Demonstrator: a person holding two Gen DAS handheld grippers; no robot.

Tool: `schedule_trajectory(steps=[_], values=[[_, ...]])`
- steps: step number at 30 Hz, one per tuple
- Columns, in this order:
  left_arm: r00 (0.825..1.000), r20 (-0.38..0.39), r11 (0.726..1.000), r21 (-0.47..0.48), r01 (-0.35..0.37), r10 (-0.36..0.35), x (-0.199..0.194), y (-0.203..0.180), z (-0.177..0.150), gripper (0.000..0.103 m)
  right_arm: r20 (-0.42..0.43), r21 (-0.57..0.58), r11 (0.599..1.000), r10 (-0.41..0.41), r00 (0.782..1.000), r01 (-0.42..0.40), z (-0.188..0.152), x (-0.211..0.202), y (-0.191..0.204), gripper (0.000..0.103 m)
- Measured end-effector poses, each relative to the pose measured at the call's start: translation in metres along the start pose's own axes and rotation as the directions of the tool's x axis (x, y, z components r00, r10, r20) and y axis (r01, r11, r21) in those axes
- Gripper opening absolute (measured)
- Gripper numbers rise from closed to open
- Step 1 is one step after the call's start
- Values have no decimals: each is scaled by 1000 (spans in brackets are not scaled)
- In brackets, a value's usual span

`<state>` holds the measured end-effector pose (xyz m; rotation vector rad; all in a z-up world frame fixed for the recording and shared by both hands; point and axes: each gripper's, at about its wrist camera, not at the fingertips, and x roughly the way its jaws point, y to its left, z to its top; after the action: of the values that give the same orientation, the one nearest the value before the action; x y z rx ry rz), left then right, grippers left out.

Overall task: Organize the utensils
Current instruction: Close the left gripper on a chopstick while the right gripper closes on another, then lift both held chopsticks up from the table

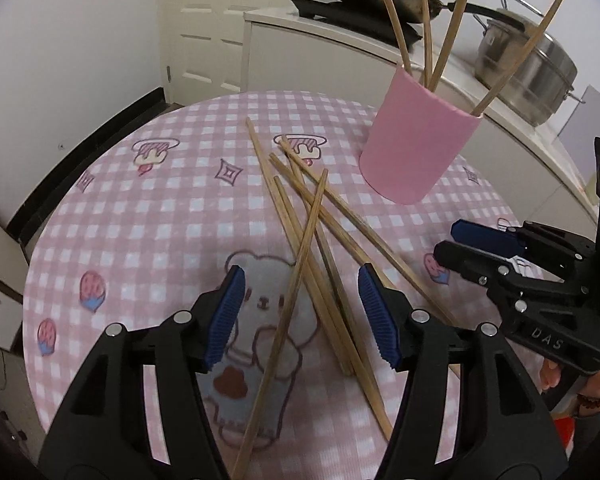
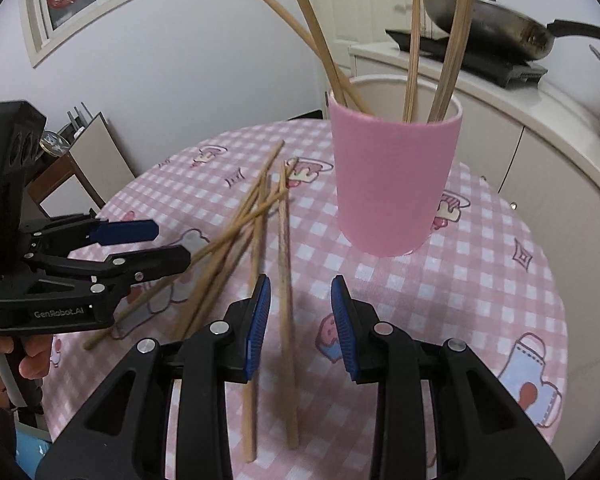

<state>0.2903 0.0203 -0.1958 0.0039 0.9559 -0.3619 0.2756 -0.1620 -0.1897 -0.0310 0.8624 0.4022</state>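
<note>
Gripper (image 1: 302, 314) bodies hiding chopstick (image 1: 296, 280) ends

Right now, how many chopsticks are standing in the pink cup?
4, all upright in the cup: one leaning left, one near the middle, one beside it, one leaning far right. More lie loose on the table; shorter ones could be hidden inside.

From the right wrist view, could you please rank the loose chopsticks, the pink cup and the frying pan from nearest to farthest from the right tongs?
1. Loose chopsticks: lying on the tablecloth, one running between the open right tongs.
2. Pink cup: standing upright farther ahead, slightly right, holding more chopsticks.
3. Frying pan: on the counter beyond the table, upper right.
</note>
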Motion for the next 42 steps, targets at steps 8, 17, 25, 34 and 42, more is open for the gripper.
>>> schedule_trajectory(steps=[8, 17, 25, 34, 42], values=[[1000, -21, 996, 84, -18, 20, 29, -13, 16, 36, -21, 14, 1000, 18, 1000, -18, 0, 17, -9, 30], [998, -47, 988, 148, -33, 41, 46, -22, 22, 12, -27, 16, 999, 31, 999, -30, 6, 27, -11, 30], [999, -25, 989, 142, -33, 37, 43, -19, 22, 6, -41, -15, 1000, 26, 999, -26, 10, 36, -4, 29], [999, 19, 994, 108, -32, 30, 15, -1, 20, 6, -70, -113, 993, -39, 997, 31, 19, 54, 13, 29], [999, -1, 994, 103, -39, 39, 6, 11, 1, 6, -115, -175, 984, -62, 991, 41, 11, 51, 21, 5]])
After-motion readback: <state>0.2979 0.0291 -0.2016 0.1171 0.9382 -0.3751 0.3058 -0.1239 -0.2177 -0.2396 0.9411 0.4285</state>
